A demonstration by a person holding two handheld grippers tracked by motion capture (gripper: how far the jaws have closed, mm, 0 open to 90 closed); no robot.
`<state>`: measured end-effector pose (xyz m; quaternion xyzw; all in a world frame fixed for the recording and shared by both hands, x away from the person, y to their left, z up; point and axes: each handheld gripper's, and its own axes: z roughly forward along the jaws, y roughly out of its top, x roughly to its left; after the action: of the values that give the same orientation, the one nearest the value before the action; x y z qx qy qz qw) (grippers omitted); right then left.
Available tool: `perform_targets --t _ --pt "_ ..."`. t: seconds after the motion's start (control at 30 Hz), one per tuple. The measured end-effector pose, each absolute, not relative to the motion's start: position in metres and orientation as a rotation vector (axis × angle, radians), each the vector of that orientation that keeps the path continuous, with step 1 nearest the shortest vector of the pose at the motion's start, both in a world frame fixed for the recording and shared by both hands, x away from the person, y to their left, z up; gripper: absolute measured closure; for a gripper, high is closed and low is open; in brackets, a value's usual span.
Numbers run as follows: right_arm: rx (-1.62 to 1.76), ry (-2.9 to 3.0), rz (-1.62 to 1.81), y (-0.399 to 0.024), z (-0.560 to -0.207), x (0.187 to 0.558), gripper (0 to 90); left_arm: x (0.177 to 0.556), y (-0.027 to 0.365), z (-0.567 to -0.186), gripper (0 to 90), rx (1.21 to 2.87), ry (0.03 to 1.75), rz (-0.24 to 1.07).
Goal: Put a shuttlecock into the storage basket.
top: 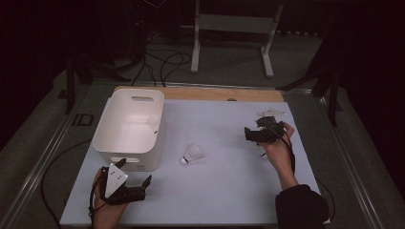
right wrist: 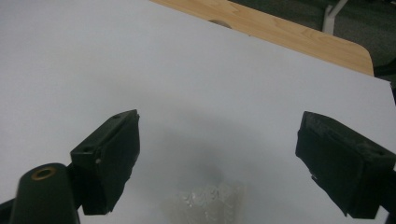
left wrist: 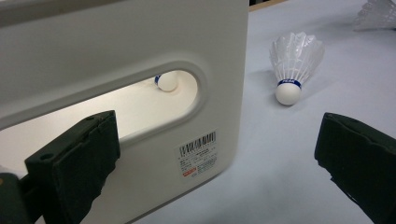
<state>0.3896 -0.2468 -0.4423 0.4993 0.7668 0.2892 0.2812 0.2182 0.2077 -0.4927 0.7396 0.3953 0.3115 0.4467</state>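
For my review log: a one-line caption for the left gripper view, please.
Open left tongs face the white bin's handle cutout, with a shuttlecock on the table beside it.

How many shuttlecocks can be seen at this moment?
4, possibly more hidden in the bin: one in the white bin, its cork visible through the handle slot; one mid-table; one by the far right edge; one under the right tool.

Your white rectangular plastic bin (left wrist: 140,42) looks smooth and faintly glossy, with a paper barcode label (left wrist: 198,153). The white feathered shuttlecock (left wrist: 293,63) has a matt rounded cork tip. Your counter (right wrist: 289,35) shows bare wood under a matt white sheet (right wrist: 140,56).
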Motion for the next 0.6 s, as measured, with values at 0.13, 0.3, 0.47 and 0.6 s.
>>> perform_targets --t 0.13,0.3,0.47,0.6 --pt "1.345 2.056 0.767 -0.248 -0.445 0.391 14.6 0.218 0.208 -0.493 0.6 1.831 0.979 0.773" --pt "1.379 2.063 0.733 -0.252 -0.454 0.394 16.6 0.218 0.208 -0.493 0.6 1.83 0.979 0.773" --pt "1.424 2.09 0.675 -0.257 -0.464 0.398 28.8 0.218 0.207 -0.493 0.6 1.83 0.979 0.773" --pt "1.431 2.107 0.621 -0.259 -0.468 0.398 38.2 0.218 0.207 -0.493 0.6 1.829 0.979 0.774"
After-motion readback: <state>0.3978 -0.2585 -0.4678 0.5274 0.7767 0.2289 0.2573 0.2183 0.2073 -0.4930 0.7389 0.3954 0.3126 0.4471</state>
